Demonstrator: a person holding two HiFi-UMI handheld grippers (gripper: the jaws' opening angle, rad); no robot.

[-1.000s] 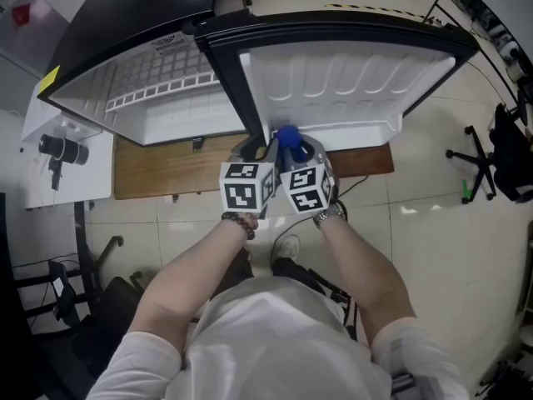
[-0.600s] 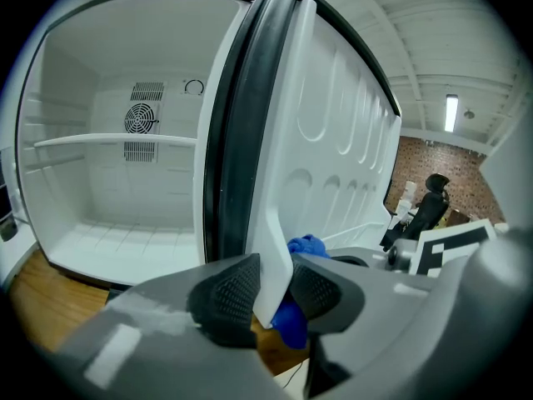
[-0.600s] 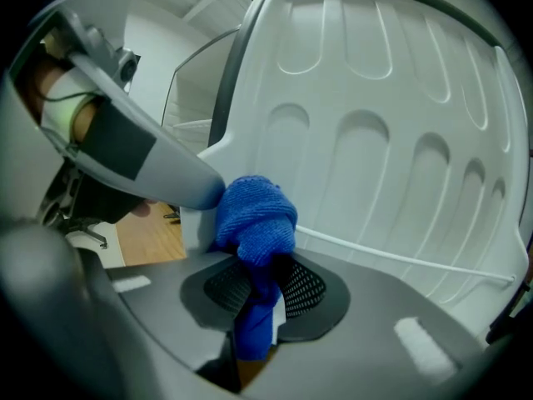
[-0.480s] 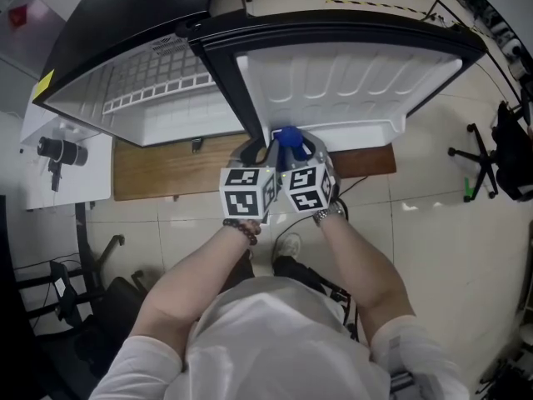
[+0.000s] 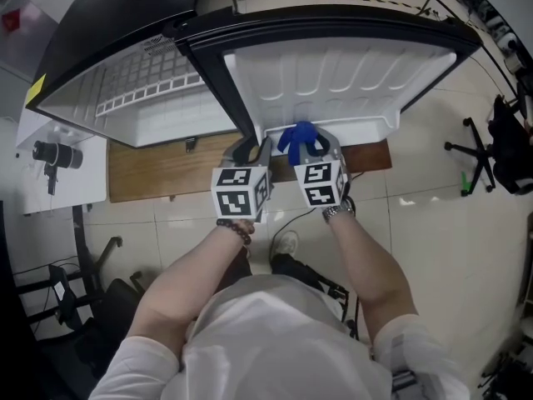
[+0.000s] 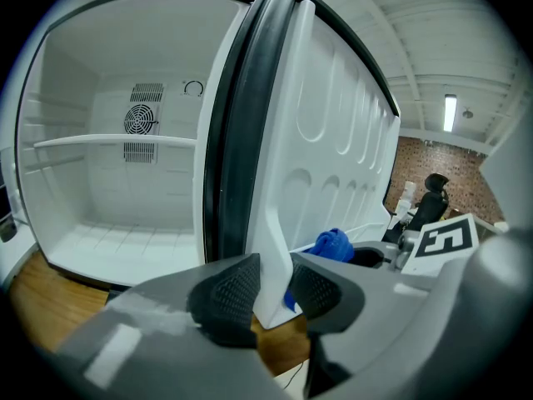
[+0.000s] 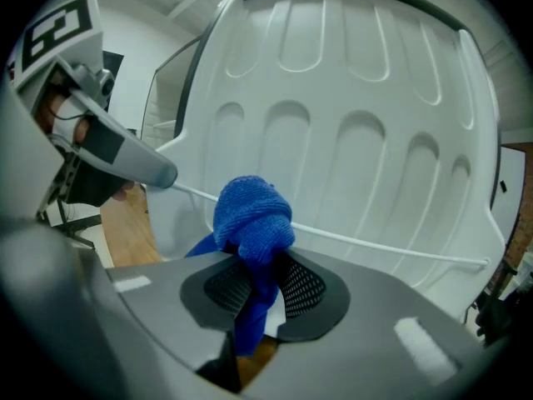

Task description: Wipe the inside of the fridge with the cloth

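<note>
Pinching the blue cloth (image 7: 251,213) tight between its pads, the right gripper (image 7: 260,286) holds the bunched end up in front of the white inner liner of the fridge door (image 7: 358,98), right at the thin door rail (image 7: 391,247); whether cloth meets plastic can't be told. Beside it, the left gripper (image 6: 272,294) is clamped on the door's lower edge, one pad on either side of the white panel. To the left the fridge cavity (image 6: 92,223) gapes open, shelf (image 6: 117,141) and vent (image 6: 140,121) showing, above a wooden board (image 5: 158,172).

Person wears white T-shirt (image 5: 283,348), bead bracelet (image 5: 236,227), wristwatch (image 5: 336,212); tongs (image 6: 272,294) (image 7: 260,283) grey.
</note>
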